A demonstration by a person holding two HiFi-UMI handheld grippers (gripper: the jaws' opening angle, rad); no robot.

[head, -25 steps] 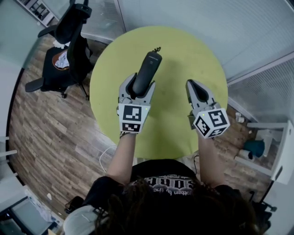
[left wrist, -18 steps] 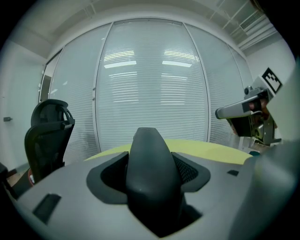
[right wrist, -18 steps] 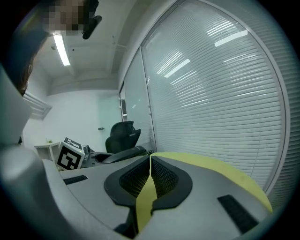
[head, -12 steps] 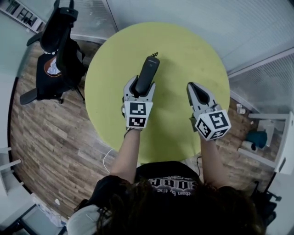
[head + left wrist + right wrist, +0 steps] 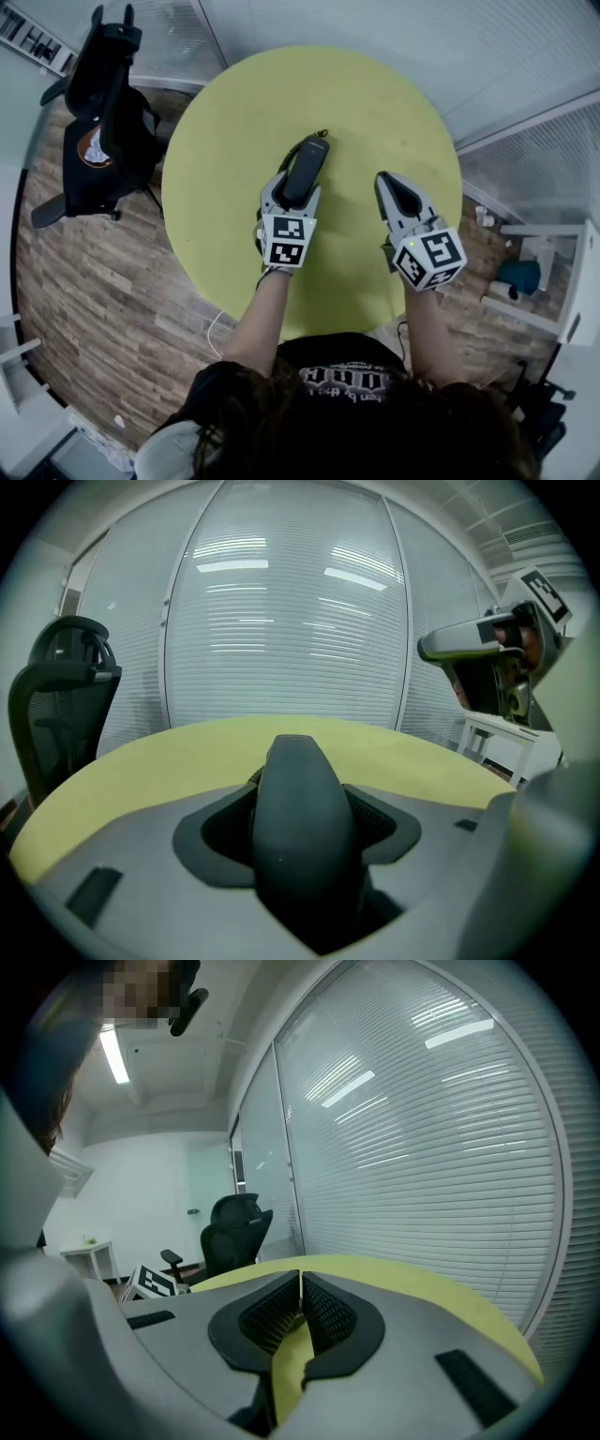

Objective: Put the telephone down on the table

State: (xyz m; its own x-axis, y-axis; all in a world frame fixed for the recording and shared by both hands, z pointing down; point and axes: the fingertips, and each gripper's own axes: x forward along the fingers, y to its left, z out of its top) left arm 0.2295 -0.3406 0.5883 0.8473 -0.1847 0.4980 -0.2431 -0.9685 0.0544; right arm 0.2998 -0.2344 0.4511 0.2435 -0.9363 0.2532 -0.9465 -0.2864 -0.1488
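A dark grey telephone handset [image 5: 303, 171] is clamped between the jaws of my left gripper [image 5: 292, 187], low over the round yellow-green table [image 5: 234, 122]. A short black cord sticks out at the handset's far end. The left gripper view has the telephone [image 5: 302, 827] filling the gap between the black pads, pointing away over the table [image 5: 150, 761]. My right gripper [image 5: 391, 183] hovers over the table to the right of the handset, its jaws shut with nothing in them; the right gripper view shows the right gripper [image 5: 300, 1309] with its pads touching at the tips.
A black office chair [image 5: 103, 103] stands off the table's left edge on the wooden floor. Glass walls with blinds [image 5: 281, 621] run behind the table. White furniture and a teal object [image 5: 520, 277] sit on the floor at the right.
My left gripper has come down and slightly right with the telephone, nearer the table top. The right gripper has barely moved.
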